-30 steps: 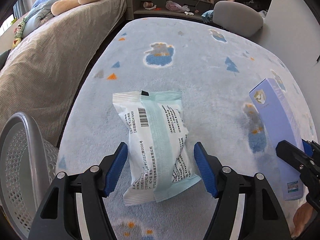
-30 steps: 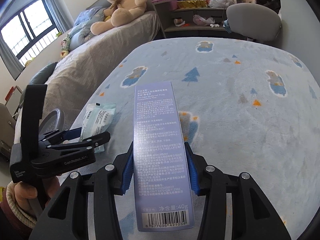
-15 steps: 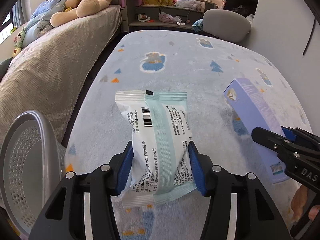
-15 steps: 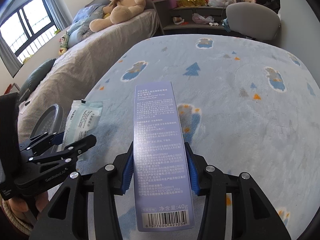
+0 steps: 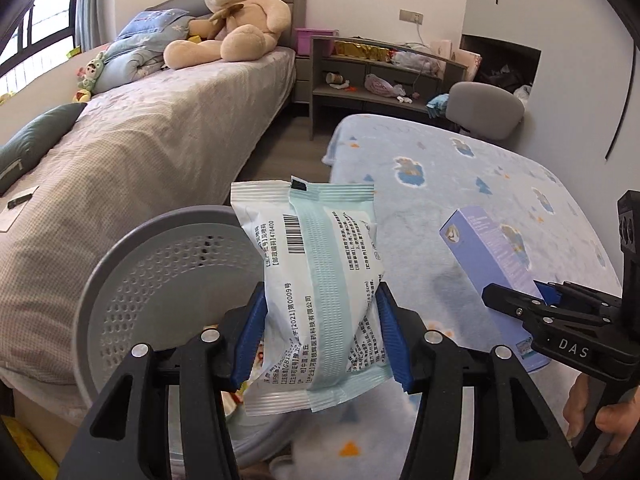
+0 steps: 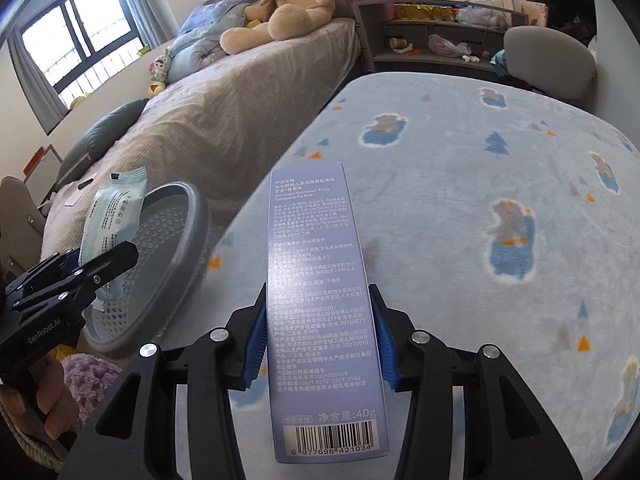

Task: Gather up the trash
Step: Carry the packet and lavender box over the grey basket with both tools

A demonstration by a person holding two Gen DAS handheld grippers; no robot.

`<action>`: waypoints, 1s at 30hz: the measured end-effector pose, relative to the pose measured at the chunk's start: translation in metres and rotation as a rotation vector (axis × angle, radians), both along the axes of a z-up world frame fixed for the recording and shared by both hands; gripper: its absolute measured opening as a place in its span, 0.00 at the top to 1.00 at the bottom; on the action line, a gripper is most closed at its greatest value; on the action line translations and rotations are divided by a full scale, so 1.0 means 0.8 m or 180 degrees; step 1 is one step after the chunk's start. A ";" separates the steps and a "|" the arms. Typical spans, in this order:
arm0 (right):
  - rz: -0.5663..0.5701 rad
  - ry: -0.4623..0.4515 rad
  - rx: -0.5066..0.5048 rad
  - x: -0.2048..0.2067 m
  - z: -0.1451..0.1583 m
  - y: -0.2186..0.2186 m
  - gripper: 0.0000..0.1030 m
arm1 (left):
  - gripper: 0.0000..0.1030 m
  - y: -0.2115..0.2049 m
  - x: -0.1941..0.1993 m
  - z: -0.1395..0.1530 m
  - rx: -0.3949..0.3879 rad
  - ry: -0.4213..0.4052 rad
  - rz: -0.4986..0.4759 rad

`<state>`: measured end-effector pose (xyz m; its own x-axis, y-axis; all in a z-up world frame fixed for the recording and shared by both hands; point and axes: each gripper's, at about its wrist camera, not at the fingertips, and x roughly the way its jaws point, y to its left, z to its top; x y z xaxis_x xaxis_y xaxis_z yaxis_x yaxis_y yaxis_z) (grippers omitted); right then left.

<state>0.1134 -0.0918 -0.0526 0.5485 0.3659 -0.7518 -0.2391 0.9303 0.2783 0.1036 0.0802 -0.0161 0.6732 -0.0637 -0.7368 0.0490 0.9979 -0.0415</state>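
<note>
From the left wrist camera, the left gripper (image 5: 320,332) clamps a white and pale-green sealed packet (image 5: 316,292) between its blue pads, held up in front of the grey perforated bin (image 5: 160,280) beside the bed (image 5: 140,152). To the right, the other gripper carries a purple box (image 5: 492,264) over the blue patterned rug (image 5: 460,184).

From the right wrist camera, the right gripper (image 6: 322,336) pinches that purple toothpaste box (image 6: 320,300) by its long sides, above the rug (image 6: 480,200). At left, the packet (image 6: 112,224) hangs over the bin's (image 6: 176,248) mouth.
</note>
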 end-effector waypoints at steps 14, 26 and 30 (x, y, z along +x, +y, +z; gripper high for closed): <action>0.0383 0.0033 0.0228 0.011 0.006 0.175 0.56 | 0.50 0.136 -0.003 -0.023 0.0088 -0.0043 0.0459; 0.0439 0.0030 0.0071 0.021 -0.003 0.230 0.56 | 0.50 0.173 0.004 -0.051 0.0003 0.0023 0.0558; 0.0435 0.0001 0.0009 0.024 -0.004 0.237 0.56 | 0.49 0.180 0.006 -0.054 -0.0041 0.0047 0.0589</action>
